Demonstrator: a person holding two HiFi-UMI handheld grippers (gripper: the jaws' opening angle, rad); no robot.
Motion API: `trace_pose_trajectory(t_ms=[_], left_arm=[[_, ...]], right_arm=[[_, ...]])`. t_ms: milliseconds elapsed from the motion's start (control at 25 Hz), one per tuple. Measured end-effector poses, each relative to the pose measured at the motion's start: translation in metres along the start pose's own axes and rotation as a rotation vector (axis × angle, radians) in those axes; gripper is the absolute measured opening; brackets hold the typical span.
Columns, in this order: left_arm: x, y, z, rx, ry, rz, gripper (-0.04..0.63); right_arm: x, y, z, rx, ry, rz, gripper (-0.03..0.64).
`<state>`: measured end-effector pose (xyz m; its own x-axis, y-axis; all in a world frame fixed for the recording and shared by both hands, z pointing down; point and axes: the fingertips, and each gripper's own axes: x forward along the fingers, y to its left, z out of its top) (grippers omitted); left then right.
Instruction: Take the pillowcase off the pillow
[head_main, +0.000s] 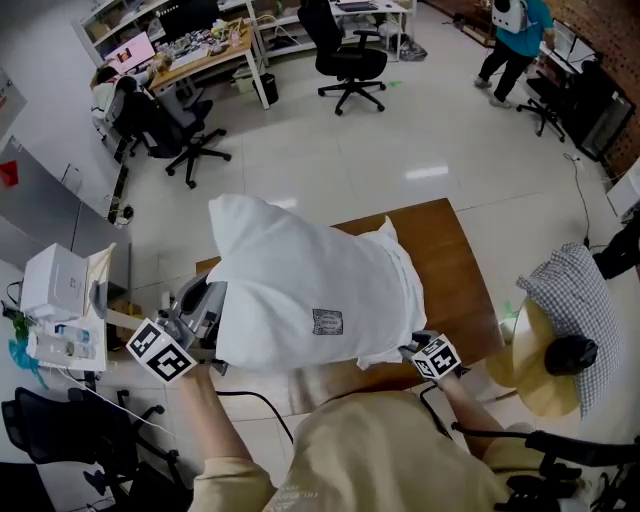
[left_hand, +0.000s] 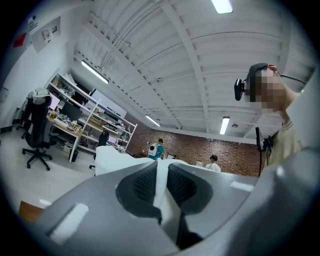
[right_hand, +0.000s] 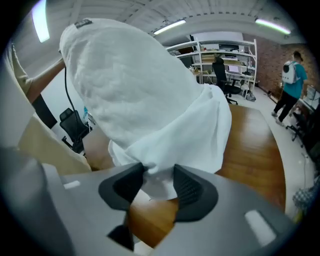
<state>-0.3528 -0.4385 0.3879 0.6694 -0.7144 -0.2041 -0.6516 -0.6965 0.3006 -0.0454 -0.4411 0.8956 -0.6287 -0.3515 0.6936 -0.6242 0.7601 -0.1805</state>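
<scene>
Your left fingers (left_hand: 142, 184) are pressed together on a thin white edge of the pillow (head_main: 280, 280), with only that strip of cloth showing between the pads. Your right fingers (right_hand: 191, 192) stand about half closed on a bunched fold of the pillowcase (right_hand: 200, 135), and the cloth fills the gap and touches both pads.

Between your two hands the pillow hangs lifted over the left half of the desk (head_main: 470, 290). Its textured bulk and small label face you. The smooth pillowcase is gathered round its right end, toward the desk's middle.

The desk is brown wood and bare along its right edge. Pale, glossy floor (head_main: 400, 140) lies around it. Black office chairs (head_main: 350, 55) stand farther off by cluttered work tables (head_main: 200, 55) and shelving. A person in a teal top (head_main: 515, 35) stands near the far right, by a brick wall (left_hand: 195, 147).
</scene>
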Motion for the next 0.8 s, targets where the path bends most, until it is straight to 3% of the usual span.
trace_pose_trajectory(t_ms=[160,360,480,640,720,800], left_arm=[[-0.011,0.009,0.013,-0.009,-0.015,0.011,0.034],[-0.025,0.025,0.012,-0.059,-0.025,0.034,0.033],[-0.018,0.028,0.028,-0.087,-0.04,0.039,0.032],[-0.017,0.026,0.037,-0.092,-0.045,0.023,0.032],[-0.018,0.028,0.029,-0.086,-0.04,0.028,0.032],[-0.021,0.03,0.023,-0.092,-0.044,0.021,0.032]], right_arm=[[0.002,-0.028,-0.023,-0.13,0.082,-0.112,0.093],[-0.02,-0.096,-0.077,-0.088,0.179,-0.266,0.008],[-0.044,-0.138,-0.056,-0.081,0.159,-0.348,0.005],[-0.051,-0.126,-0.03,0.068,0.051,-0.178,0.02],[-0.068,-0.12,-0.007,0.112,-0.031,-0.102,0.142],[-0.088,-0.119,0.01,0.153,-0.07,-0.057,0.222]])
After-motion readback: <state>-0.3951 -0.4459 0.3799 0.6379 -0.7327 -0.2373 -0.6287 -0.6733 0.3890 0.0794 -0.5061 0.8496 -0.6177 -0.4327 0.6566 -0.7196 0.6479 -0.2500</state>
